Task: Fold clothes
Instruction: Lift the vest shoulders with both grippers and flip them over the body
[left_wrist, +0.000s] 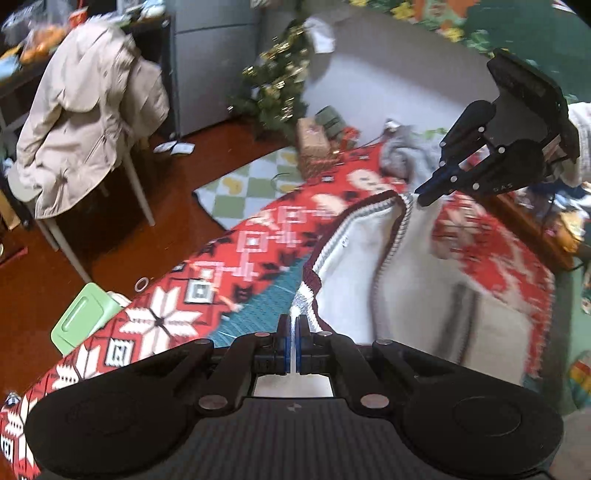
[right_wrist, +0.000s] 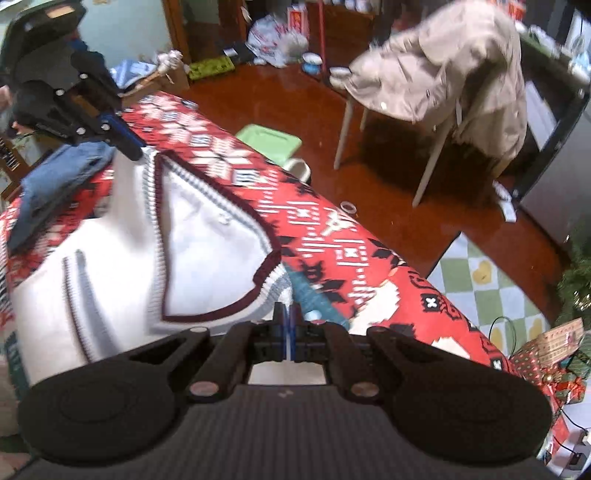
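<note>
L gripper (left_wrist: 294, 332): fingers pressed together, pinching the ribbed hem/edge of a white knit sweater (left_wrist: 406, 266), maroon trim w/ grey stripes. Fabric runs straight into the closed blue pads at 6 o'clock of the left wrist view. R gripper (left_wrist: 430, 192) shows in the same view at approx 2 o'clock, fingers also closed, tips on the sweater's trim edge near the V-shaped opening.

In the right wrist view, R gripper (right_wrist: 289, 332): fingers pressed together, nipping the sweater (right_wrist: 110, 266) at its ribbed maroon-trimmed corner, at 6 o'clock. L gripper (right_wrist: 129, 146) sits at 10 o'clock, tips closed on the fabric's top edge. The sweater hangs/stretches between the two grips, partly lifted, lower part resting on the bench (right_wrist: 332, 229), which is covered w/ a red patterned cloth (snowflakes, black & white motifs, a teal band).

Blue denim item (right_wrist: 55, 181) lies on the bench at 9 o'clock of the right view, just beside the sweater. Grey garment (left_wrist: 402, 155) at far end of the bench in the left view.

Around: chair w/ beige coat (left_wrist: 85, 122) draped over it, at 10 o'clock left view; green tray-like thing (left_wrist: 81, 317) on the floor next to the bench; checked rug (left_wrist: 243, 188); wrapped gift boxes (left_wrist: 314, 144) beside a small decorated tree (left_wrist: 280, 81). Floor is red-brown, glossy. Both views are motion-blurred.
</note>
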